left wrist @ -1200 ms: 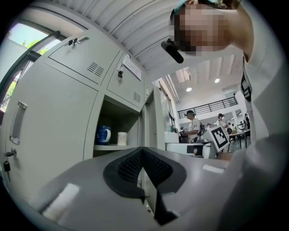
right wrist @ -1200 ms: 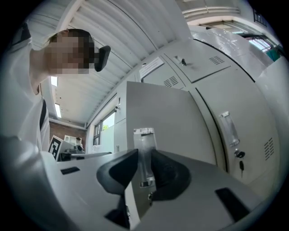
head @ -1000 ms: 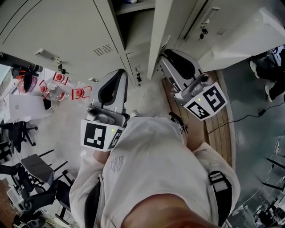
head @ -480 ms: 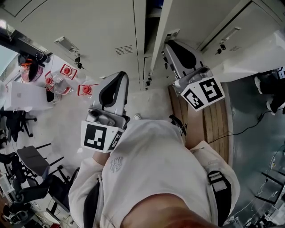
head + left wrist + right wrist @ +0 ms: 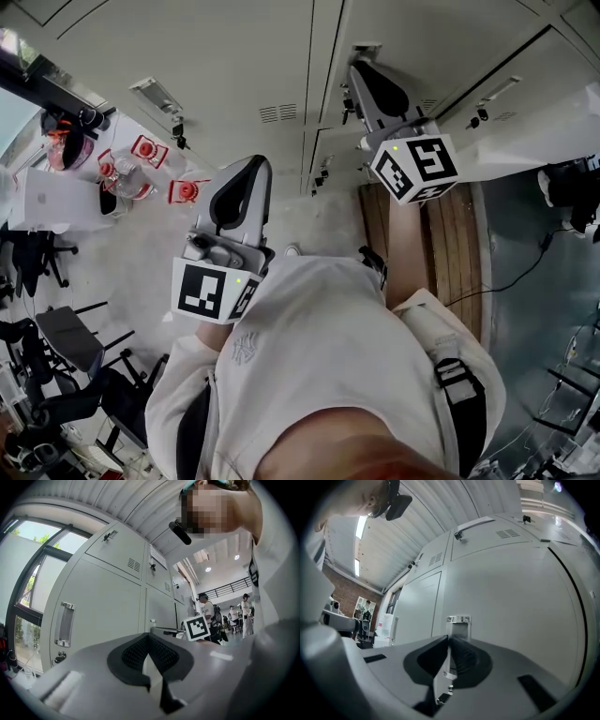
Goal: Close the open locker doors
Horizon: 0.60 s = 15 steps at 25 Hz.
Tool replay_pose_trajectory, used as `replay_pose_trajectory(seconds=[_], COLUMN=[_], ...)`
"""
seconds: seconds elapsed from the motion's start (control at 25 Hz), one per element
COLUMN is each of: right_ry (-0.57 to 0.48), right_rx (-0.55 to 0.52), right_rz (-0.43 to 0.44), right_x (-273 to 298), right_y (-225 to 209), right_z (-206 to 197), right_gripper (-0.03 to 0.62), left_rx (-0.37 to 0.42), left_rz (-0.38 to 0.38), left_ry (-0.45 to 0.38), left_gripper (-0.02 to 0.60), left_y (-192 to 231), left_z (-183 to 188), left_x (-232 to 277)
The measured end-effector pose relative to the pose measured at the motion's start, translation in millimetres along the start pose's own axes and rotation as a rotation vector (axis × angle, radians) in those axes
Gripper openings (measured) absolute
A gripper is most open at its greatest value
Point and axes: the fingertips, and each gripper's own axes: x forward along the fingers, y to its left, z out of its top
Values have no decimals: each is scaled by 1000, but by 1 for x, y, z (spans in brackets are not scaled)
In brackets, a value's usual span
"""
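A wall of grey lockers (image 5: 225,66) fills the top of the head view. The locker door (image 5: 412,37) in front of my right gripper (image 5: 362,71) now lies about flush with its neighbours, and no dark gap shows along its edge. The right gripper is shut, with its tip against that door just below the chrome handle (image 5: 458,620). In its own view the right gripper (image 5: 448,638) points at the door (image 5: 506,592) from very close. My left gripper (image 5: 251,161) is shut on nothing and hangs lower, away from the lockers. Seen from its own camera, the left gripper (image 5: 148,637) faces closed doors (image 5: 103,606).
A low table with red-rimmed things (image 5: 141,159) and a white desk (image 5: 47,202) stand at the left, with office chairs (image 5: 56,337) below. A wooden platform (image 5: 450,234) and a floor cable (image 5: 506,272) lie on the right. People (image 5: 206,613) stand far down the row.
The open locker door has swung in until it lies flush. My right gripper went forward and up with it. The left gripper has barely moved.
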Motion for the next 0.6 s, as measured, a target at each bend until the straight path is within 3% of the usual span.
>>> replay_pose_trajectory(seconds=[0.6], right_ry=[33], right_rx=[-45], right_rz=[-67], right_x=[15], right_y=[-5], right_z=[-2], right_gripper=[28], left_rx=[-7], left_rz=[7], left_ry=[3], left_gripper=[5], left_y=[18], left_z=[-4], left_x=[6])
